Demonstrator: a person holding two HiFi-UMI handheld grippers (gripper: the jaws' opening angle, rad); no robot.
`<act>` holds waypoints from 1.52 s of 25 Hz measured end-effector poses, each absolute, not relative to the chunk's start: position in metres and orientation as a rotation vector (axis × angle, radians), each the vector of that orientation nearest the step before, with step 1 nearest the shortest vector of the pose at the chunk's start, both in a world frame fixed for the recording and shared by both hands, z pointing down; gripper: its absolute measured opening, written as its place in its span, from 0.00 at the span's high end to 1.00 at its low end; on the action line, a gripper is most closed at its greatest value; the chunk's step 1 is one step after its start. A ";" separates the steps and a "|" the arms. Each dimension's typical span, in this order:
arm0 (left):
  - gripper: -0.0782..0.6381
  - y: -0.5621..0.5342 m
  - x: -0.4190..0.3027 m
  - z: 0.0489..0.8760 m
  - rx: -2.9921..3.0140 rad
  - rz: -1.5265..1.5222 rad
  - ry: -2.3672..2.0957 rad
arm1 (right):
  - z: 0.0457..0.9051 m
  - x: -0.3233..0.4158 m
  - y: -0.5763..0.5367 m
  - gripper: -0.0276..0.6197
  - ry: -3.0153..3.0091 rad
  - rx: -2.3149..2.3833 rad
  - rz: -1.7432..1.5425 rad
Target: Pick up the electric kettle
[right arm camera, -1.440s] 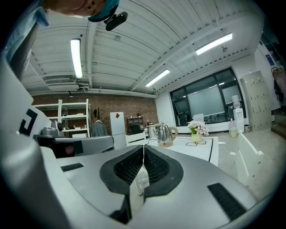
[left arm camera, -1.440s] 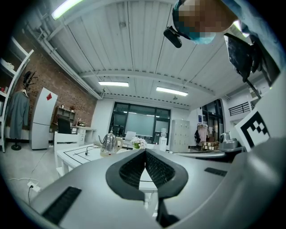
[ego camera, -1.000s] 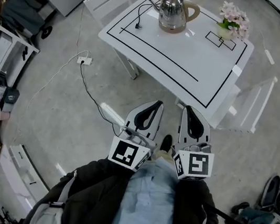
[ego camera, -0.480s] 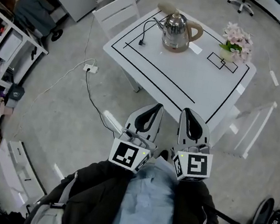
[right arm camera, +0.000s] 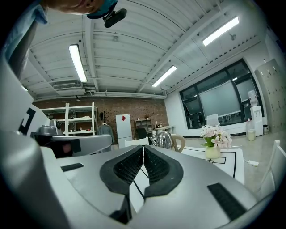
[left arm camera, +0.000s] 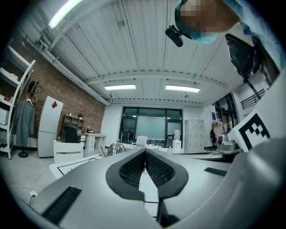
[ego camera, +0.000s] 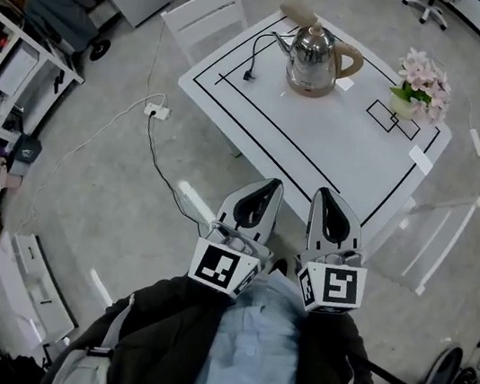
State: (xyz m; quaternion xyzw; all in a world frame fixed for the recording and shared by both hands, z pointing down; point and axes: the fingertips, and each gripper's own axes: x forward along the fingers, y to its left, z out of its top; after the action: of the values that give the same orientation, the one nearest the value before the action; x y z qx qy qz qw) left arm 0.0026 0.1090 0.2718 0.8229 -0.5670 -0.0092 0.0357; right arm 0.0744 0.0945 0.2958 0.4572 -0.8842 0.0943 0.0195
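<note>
A shiny steel electric kettle [ego camera: 314, 59] with a tan handle stands on its base at the far side of the white table [ego camera: 340, 139]; its black cord runs off to the left. It also shows small in the left gripper view as the kettle [left arm camera: 115, 148] and in the right gripper view as the kettle [right arm camera: 166, 141]. My left gripper [ego camera: 267, 186] and right gripper [ego camera: 325, 196] are held side by side just short of the table's near edge, both shut and empty, well away from the kettle.
A vase of pink flowers [ego camera: 419, 83] stands at the table's right end. White chairs stand behind the table [ego camera: 209, 14] and at its right [ego camera: 438, 236]. A power strip with cable [ego camera: 155, 110] lies on the floor at the left, near shelving [ego camera: 0, 101].
The table and kettle have shifted lower and to the right in the head view as I stepped closer. Both grippers stay shut, held the same way in front of me.
</note>
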 end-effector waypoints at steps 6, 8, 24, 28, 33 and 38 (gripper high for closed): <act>0.88 0.070 -0.013 0.288 2.502 -0.020 -1.688 | 0.301 0.057 0.056 0.93 -2.690 1.450 0.349; 0.88 0.054 -0.020 0.293 2.496 -0.016 -1.669 | 0.310 0.050 0.042 0.93 -2.675 1.444 0.354; 0.88 -0.074 -0.094 0.284 2.537 -0.106 -1.585 | 0.295 -0.020 -0.082 0.93 -2.615 1.542 0.284; 0.88 -0.094 -0.103 0.273 2.574 -0.141 -1.552 | 0.282 -0.025 -0.099 0.93 -2.591 1.602 0.242; 0.88 -0.111 -0.102 0.263 2.608 -0.168 -1.506 | 0.273 -0.023 -0.110 0.93 -2.561 1.662 0.207; 0.88 -0.121 -0.094 0.259 2.627 -0.174 -1.479 | 0.262 -0.014 -0.119 0.93 -2.543 1.700 0.187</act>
State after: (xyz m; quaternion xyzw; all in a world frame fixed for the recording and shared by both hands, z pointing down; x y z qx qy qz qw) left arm -0.0937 -0.1210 0.2587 0.8684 -0.4887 -0.0574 0.0608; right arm -0.0139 -0.1186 0.2619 0.5544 -0.8291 0.0609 0.0387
